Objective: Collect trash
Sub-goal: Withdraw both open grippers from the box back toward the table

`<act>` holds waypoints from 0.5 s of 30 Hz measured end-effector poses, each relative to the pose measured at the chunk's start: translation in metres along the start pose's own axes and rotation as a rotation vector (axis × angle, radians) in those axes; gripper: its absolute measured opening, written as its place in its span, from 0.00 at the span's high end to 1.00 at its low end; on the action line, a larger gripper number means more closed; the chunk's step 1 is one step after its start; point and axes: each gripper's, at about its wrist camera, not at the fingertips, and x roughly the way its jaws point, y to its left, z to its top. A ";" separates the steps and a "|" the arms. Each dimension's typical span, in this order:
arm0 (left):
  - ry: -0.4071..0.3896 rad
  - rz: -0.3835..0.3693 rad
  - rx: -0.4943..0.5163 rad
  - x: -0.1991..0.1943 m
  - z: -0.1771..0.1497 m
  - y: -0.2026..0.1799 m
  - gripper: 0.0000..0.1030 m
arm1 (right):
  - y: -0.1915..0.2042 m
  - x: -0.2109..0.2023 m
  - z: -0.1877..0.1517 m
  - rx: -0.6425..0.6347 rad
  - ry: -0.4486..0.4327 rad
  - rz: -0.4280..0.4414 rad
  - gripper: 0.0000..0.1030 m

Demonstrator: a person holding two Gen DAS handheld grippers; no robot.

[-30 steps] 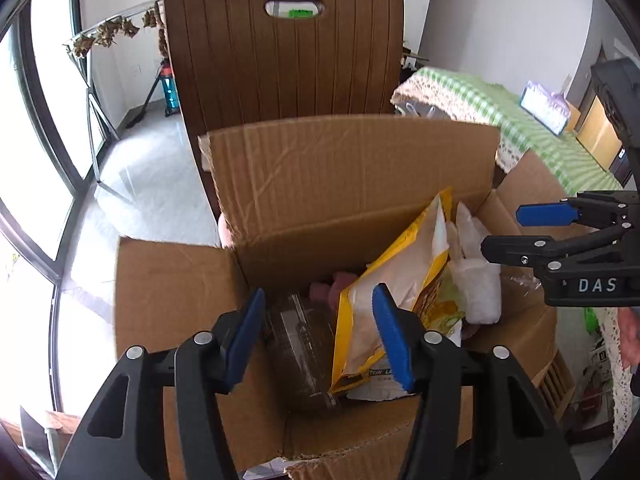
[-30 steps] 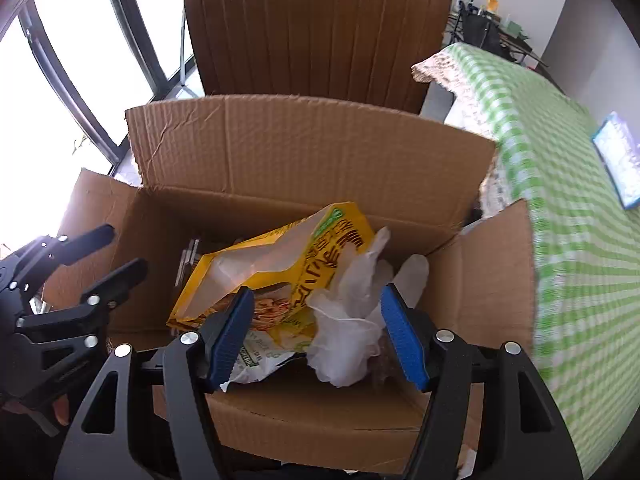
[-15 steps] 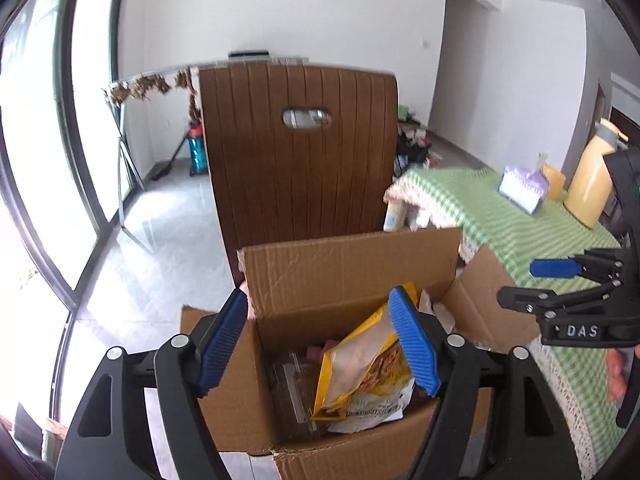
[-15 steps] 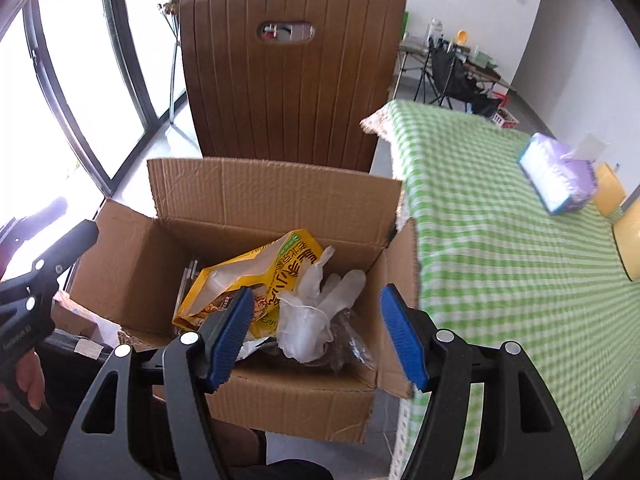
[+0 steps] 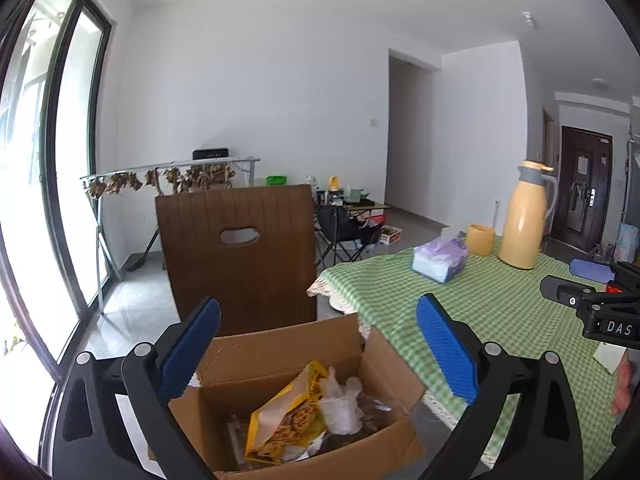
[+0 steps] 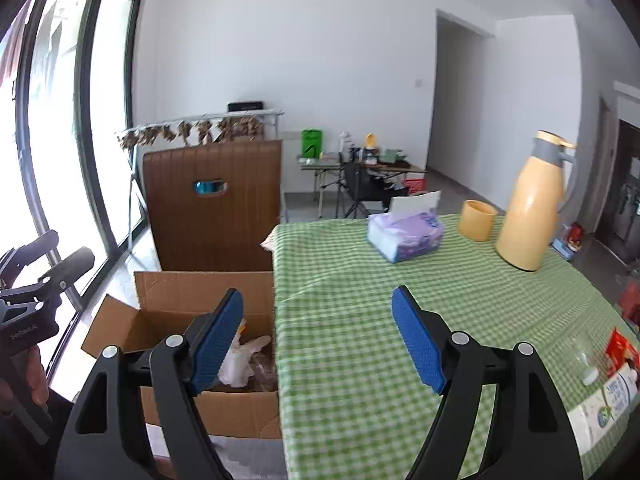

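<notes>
An open cardboard box (image 5: 280,350) (image 6: 200,286) stands on the floor beside the table. It holds a yellow snack bag (image 5: 286,416), crumpled white plastic (image 5: 340,404) (image 6: 240,360) and other trash. My left gripper (image 5: 318,346) is open and empty, raised above and behind the box. My right gripper (image 6: 318,338) is open and empty, over the table's near left edge. A red wrapper (image 6: 620,350) and a white packet (image 6: 604,408) lie on the table at the right edge.
A green checked tablecloth (image 6: 400,280) covers the table, with a purple tissue pack (image 6: 404,234), a yellow cup (image 6: 476,220) and a yellow thermos jug (image 6: 528,208). A brown chair (image 5: 240,256) stands behind the box. Windows are at the left.
Both grippers have pulled up and back from the box, still open and empty. The right one has swung right over the table.
</notes>
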 end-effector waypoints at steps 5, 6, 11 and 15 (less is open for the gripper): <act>-0.011 -0.163 0.020 -0.014 0.007 -0.066 0.07 | -0.067 -0.062 -0.025 0.088 -0.058 -0.165 0.21; 0.010 -0.205 0.029 -0.012 0.006 -0.084 0.07 | -0.086 -0.077 -0.034 0.109 -0.060 -0.207 0.21; 0.054 -0.382 0.063 -0.013 -0.005 -0.165 0.07 | -0.174 -0.142 -0.081 0.226 -0.017 -0.415 0.21; 0.077 -0.589 0.087 -0.009 -0.021 -0.227 0.07 | -0.239 -0.187 -0.124 0.362 0.026 -0.566 0.20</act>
